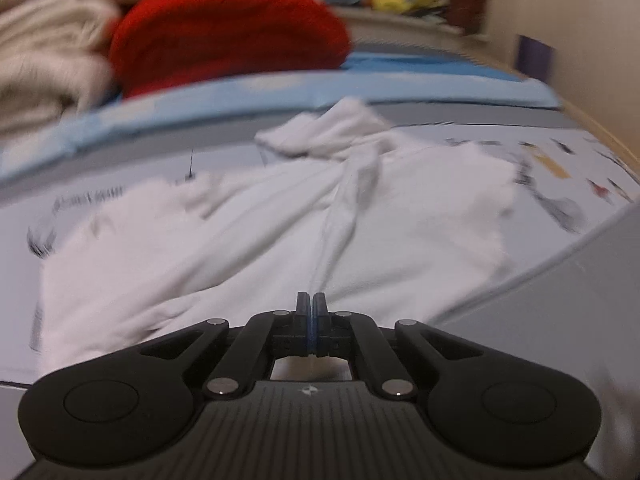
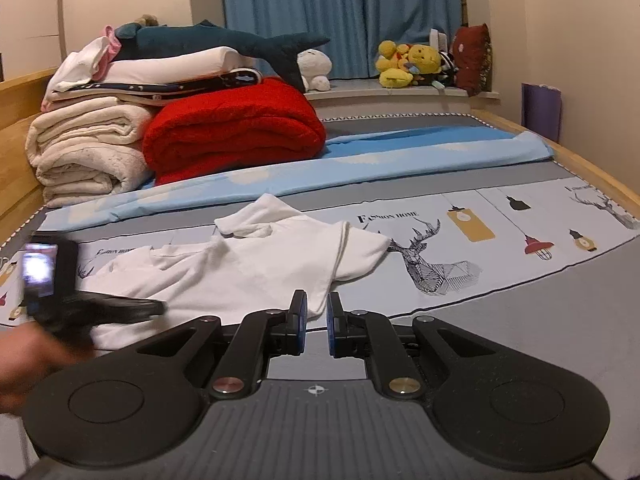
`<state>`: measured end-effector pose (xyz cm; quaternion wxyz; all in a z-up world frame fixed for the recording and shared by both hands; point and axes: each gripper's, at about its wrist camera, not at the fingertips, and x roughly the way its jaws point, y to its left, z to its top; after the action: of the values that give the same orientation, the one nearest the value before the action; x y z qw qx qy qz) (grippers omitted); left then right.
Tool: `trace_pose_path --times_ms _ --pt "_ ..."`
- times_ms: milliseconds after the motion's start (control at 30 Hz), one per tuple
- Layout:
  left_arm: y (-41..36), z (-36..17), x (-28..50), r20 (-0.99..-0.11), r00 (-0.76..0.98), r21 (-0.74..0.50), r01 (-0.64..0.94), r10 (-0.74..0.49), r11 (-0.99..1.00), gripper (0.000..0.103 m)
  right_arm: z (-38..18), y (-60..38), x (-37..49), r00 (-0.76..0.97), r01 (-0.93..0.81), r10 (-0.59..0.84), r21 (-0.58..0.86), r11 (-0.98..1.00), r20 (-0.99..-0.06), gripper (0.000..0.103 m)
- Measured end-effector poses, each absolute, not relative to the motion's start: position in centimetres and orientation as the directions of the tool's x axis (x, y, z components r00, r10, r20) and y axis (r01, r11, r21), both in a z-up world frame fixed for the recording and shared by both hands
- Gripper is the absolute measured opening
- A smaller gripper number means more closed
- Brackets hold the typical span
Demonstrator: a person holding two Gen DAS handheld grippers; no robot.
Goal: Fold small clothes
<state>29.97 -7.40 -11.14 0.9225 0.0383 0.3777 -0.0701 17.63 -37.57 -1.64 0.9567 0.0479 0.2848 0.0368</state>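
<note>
A small white shirt (image 1: pixel 260 232) (image 2: pixel 248 264) lies crumpled on the printed grey bed cover (image 2: pixel 460 236), with a sleeve folded over at its far side. In the blurred left wrist view my left gripper (image 1: pixel 312 300) is shut at the shirt's near hem. A crease in the cloth runs straight into its tips. The right wrist view shows the left gripper (image 2: pixel 158 308) as a dark blur over the shirt's near left edge, with a hand (image 2: pixel 24 356) behind it. My right gripper (image 2: pixel 317 312) stands narrowly open at the shirt's near right corner; the cloth reaches into the gap, and the right pad stays clear of it.
A folded red blanket (image 2: pixel 236 128) and a stack of cream blankets (image 2: pixel 84 148) stand at the far left, with a shark plush on top. A light blue sheet (image 2: pixel 360 160) crosses the bed behind the shirt. Yellow plush toys (image 2: pixel 412 64) sit on the far ledge. A wooden bed rail (image 2: pixel 600 168) runs along the right.
</note>
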Motion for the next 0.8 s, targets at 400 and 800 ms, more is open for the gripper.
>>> trace_pose_path --times_ms 400,800 --pt "-0.5 -3.5 12.8 -0.645 0.754 0.045 0.204 -0.128 0.978 0.0 -2.4 -33.8 16.8 0.814 -0.04 0.084 0.09 0.995 -0.575 0.01" --pt "2.9 -5.6 14.8 -0.701 0.698 -0.149 0.053 -0.143 0.987 0.017 -2.8 -31.9 15.7 0.808 -0.061 0.056 0.011 0.998 -0.587 0.016"
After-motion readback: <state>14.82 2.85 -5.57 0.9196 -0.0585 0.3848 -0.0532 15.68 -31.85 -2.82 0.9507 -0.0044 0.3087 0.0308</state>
